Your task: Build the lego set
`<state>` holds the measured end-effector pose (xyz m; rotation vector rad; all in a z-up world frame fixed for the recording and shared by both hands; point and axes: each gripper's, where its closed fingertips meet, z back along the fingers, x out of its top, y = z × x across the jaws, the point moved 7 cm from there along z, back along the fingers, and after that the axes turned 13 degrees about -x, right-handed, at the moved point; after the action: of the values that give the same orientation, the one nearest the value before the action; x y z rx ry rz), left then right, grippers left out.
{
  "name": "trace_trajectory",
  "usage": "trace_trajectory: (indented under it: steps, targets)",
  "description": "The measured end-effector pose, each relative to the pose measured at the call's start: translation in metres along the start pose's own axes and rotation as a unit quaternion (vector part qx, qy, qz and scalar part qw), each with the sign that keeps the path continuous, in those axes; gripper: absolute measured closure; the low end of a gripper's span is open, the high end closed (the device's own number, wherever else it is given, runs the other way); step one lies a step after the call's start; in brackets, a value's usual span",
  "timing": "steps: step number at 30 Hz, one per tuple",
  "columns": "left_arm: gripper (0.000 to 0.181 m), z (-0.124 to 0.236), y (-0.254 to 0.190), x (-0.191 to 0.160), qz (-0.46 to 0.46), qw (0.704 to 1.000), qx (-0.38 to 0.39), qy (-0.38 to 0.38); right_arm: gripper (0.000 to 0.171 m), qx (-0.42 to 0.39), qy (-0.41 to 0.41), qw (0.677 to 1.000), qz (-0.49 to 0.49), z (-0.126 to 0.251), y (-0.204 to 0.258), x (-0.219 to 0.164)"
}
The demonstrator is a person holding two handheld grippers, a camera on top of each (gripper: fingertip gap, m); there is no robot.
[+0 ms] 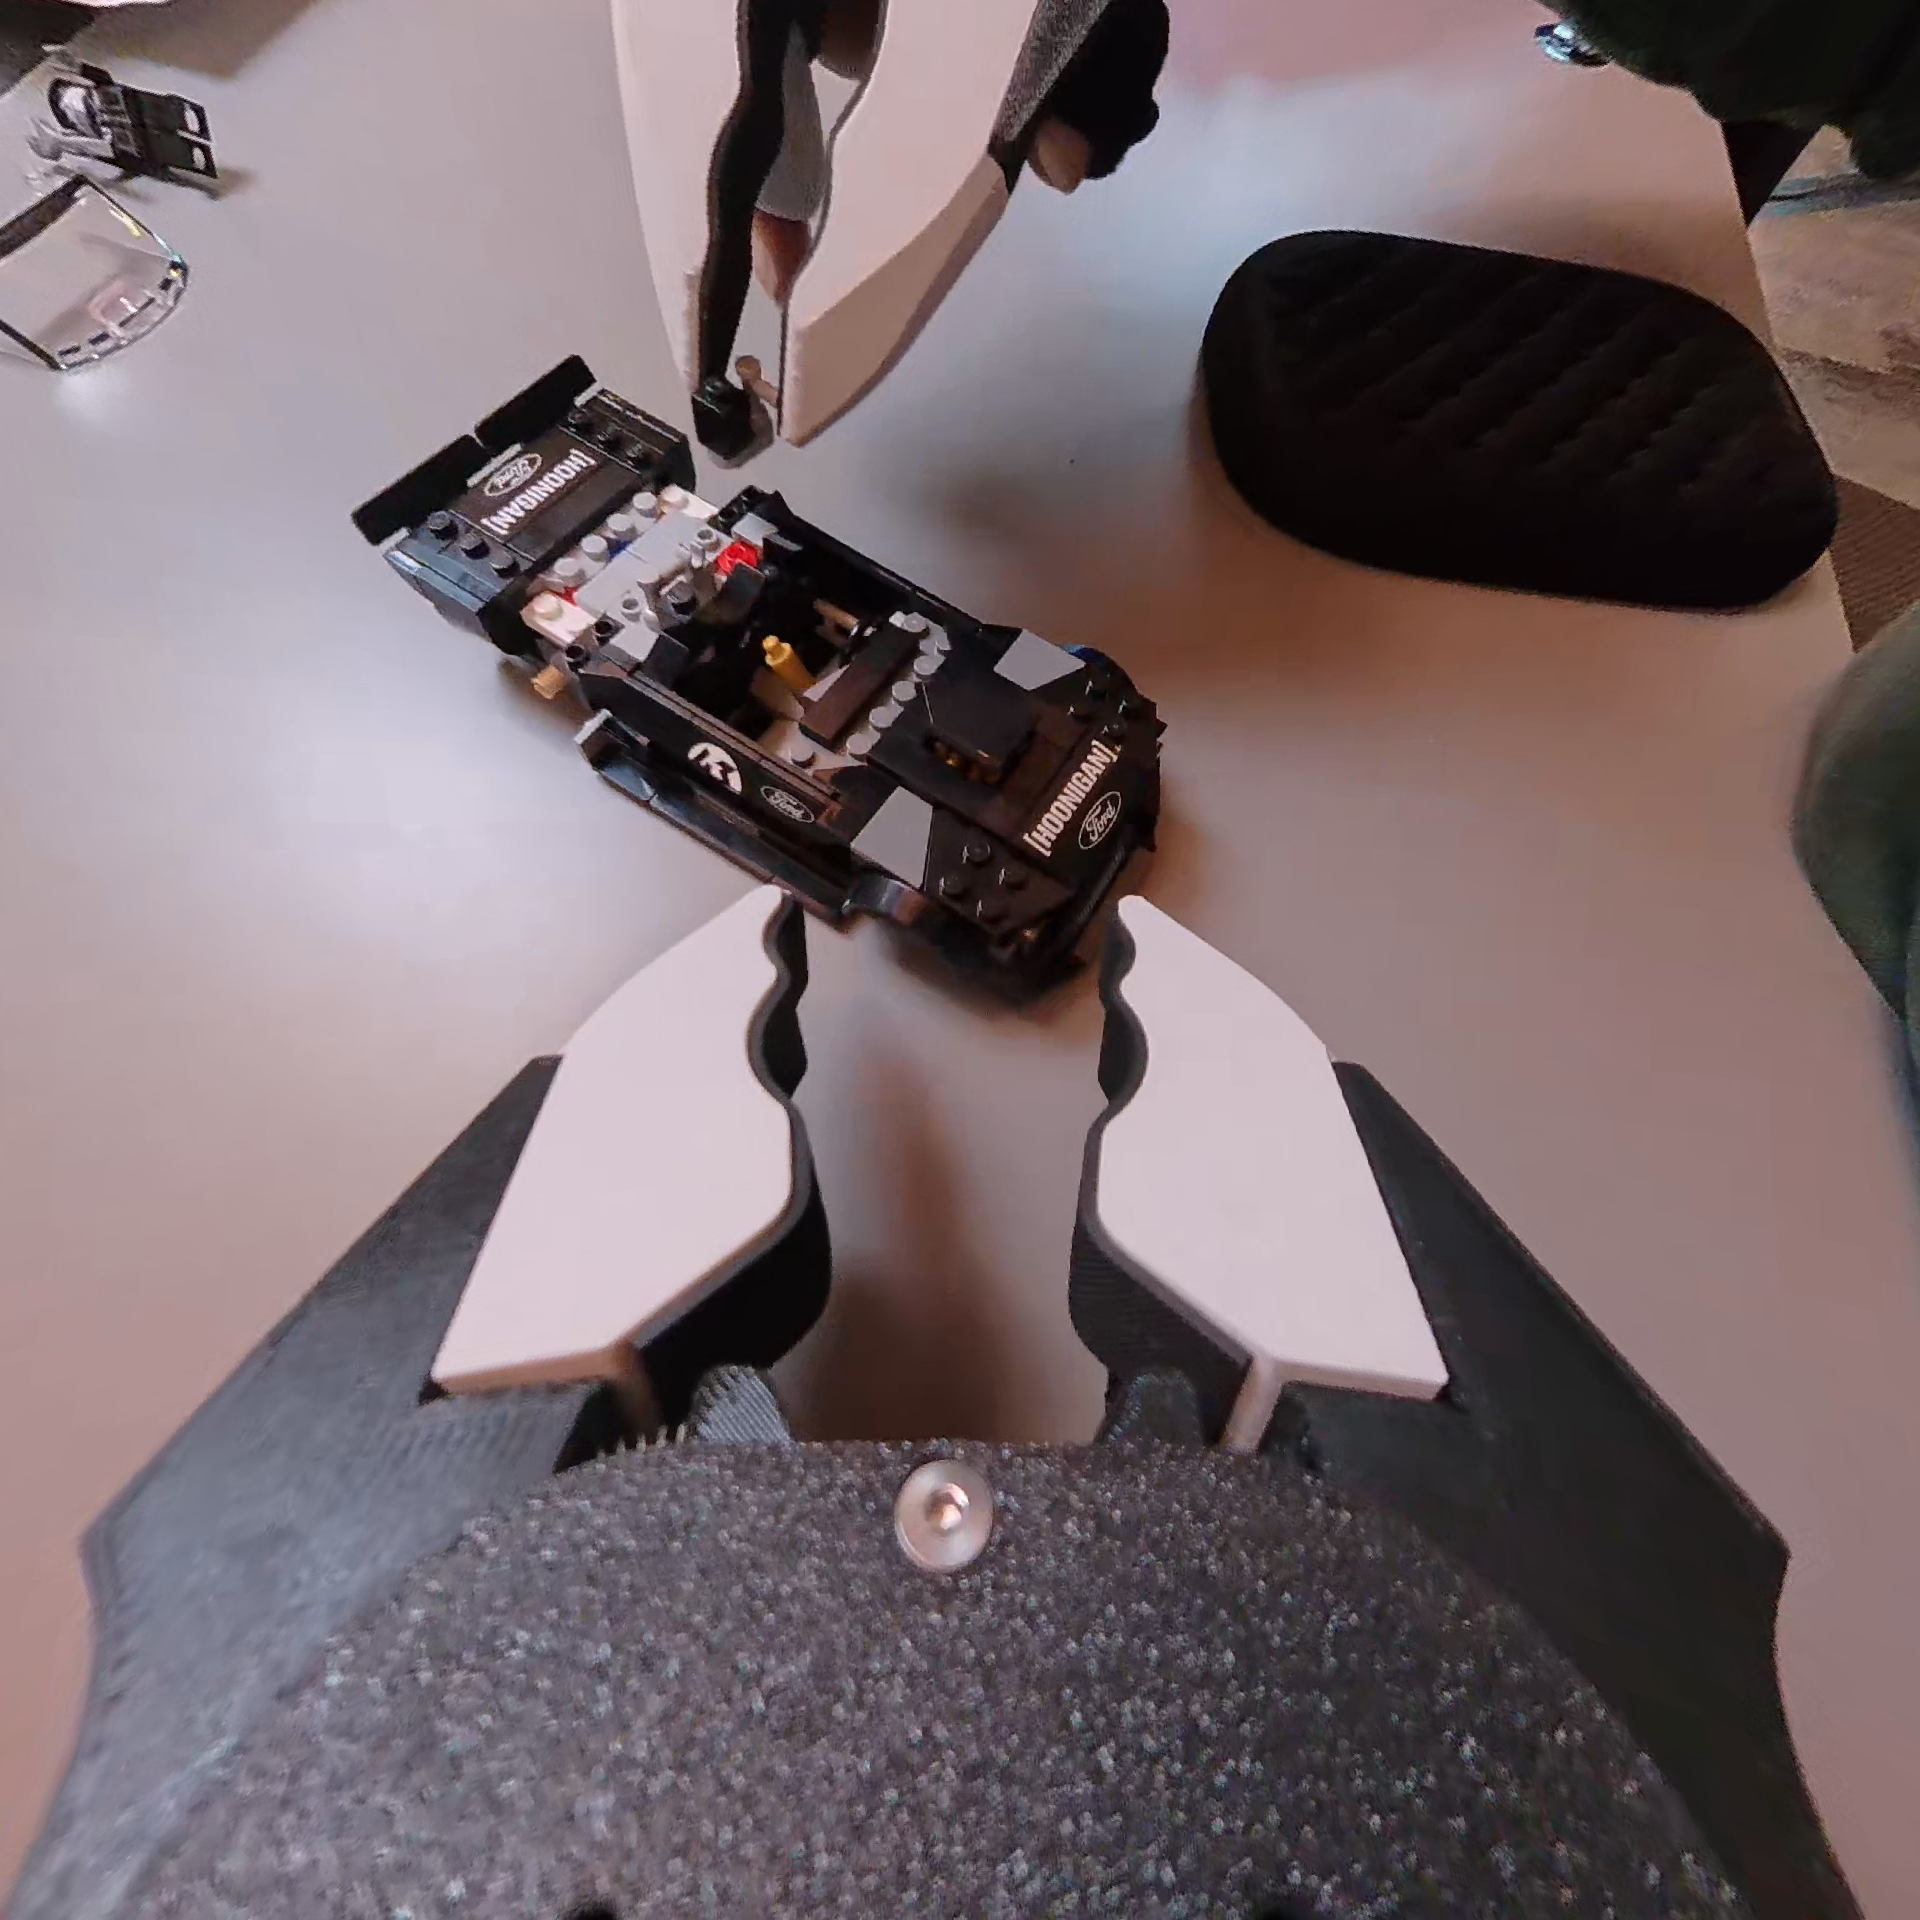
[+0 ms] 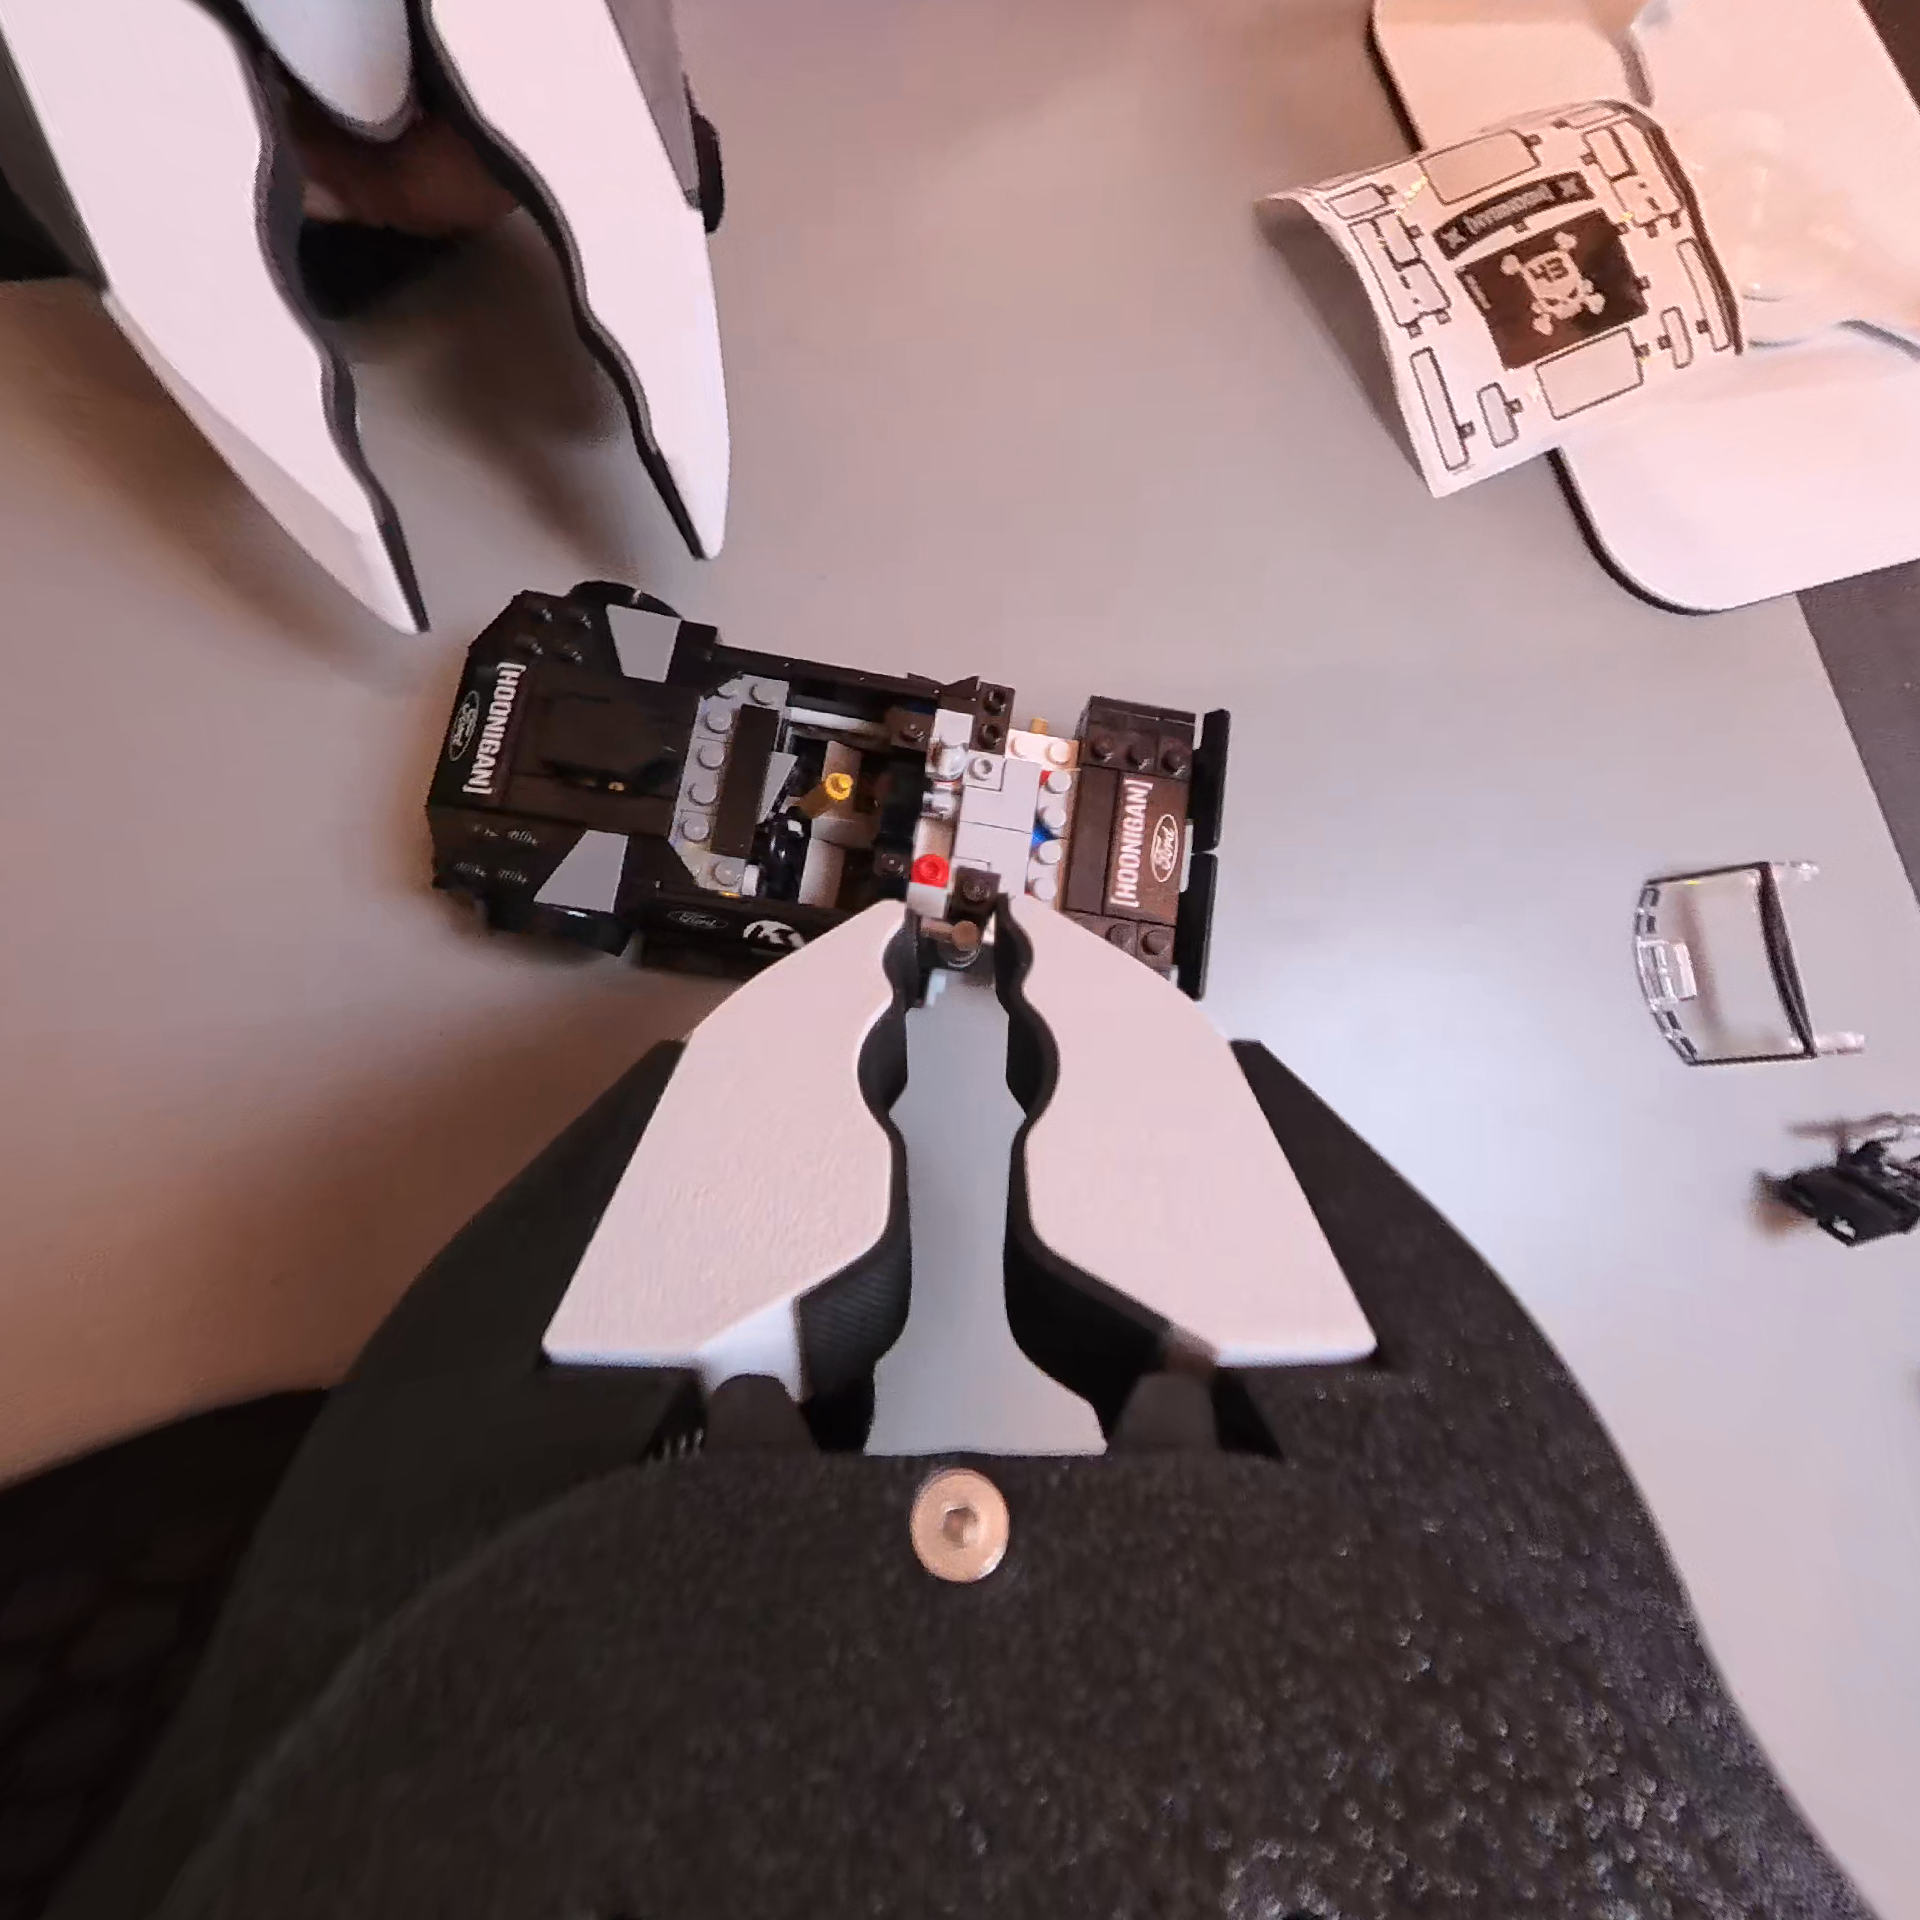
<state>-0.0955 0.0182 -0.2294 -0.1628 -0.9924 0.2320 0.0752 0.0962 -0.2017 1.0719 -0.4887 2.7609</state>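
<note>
One lego car (image 1: 769, 686), mid-frame in both views, sitting on a smooth grey table (image 1: 260, 883). Body is mostly glossy black brick, roof off, interior exposed: light grey studded plates, one red stud, one yellow peg. White printed decals on hood, tail and side.

Two grippers, each with two white fingers with wavy black inner pads on a black textured mount.
- Left gripper (image 1: 951, 914): jaws wide apart, nothing between them, tips just beside the car's hood end, lower centre of the left wrist view.
- Right gripper (image 2: 951, 925): jaws nearly together, pinching one small black-and-grey lego piece (image 2: 961, 920) at the tips, right by the car's rear section. In the left wrist view the piece (image 1: 727, 410) hangs just off the tail.

Loose items:
- one clear curved windshield piece (image 2: 1725, 961), right of frame
- one small black/clear part cluster (image 2: 1860, 1184), blurred
- one curled sticker sheet (image 2: 1507, 281), upper right
- one black ribbed oval pad (image 1: 1507, 416)
</note>
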Motion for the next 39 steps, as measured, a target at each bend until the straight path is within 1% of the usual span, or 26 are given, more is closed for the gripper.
trace_trajectory:
  steps: [7, 10, 13, 14, 16, 18, 21, 23, 24, 29, 39]
  targets:
    - [0.123, -0.015, -0.009, 0.001, -0.014, 1.000, 0.002, 0.022, 0.157, -0.022, 0.037, 0.996, -0.074, -0.006, -0.010, 0.005]
    - [0.122, -0.024, -0.020, 0.007, -0.020, 0.999, -0.021, 0.012, 0.157, -0.017, 0.042, 0.992, -0.118, -0.005, -0.009, 0.006]
    - [0.122, -0.036, -0.039, 0.011, -0.056, 0.996, -0.069, 0.009, 0.157, -0.005, 0.036, 0.989, -0.145, -0.004, -0.004, 0.007]
    - [0.121, -0.037, -0.042, 0.013, -0.069, 0.995, -0.071, 0.009, 0.157, -0.004, 0.033, 0.988, -0.148, -0.003, -0.003, 0.007]
    - [0.121, -0.035, -0.038, 0.016, -0.079, 0.996, -0.050, 0.005, 0.157, -0.003, 0.032, 0.989, -0.148, -0.003, 0.000, 0.007]
    - [0.121, -0.026, -0.026, 0.019, -0.065, 0.998, -0.019, -0.014, 0.157, -0.001, 0.033, 0.989, -0.147, -0.005, 0.003, 0.008]
    - [0.122, -0.008, 0.004, 0.017, -0.028, 0.997, 0.064, -0.027, 0.157, 0.001, 0.033, 0.989, -0.146, -0.008, 0.006, 0.009]
    - [0.116, 0.001, 0.024, 0.013, -0.006, 0.993, 0.113, -0.032, 0.157, 0.002, 0.035, 0.989, -0.142, -0.011, 0.007, 0.011]
    - [0.114, 0.003, 0.032, 0.011, 0.005, 0.992, 0.122, -0.035, 0.157, 0.001, 0.036, 0.990, -0.139, -0.012, 0.007, 0.012]
    - [0.110, -0.002, 0.047, 0.007, 0.021, 0.991, 0.127, -0.022, 0.157, 0.002, 0.043, 0.990, -0.132, -0.018, 0.008, 0.016]
    - [0.113, -0.011, 0.045, 0.008, -0.001, 0.992, 0.127, -0.001, 0.158, -0.001, 0.051, 0.991, -0.121, -0.023, 0.007, 0.015]
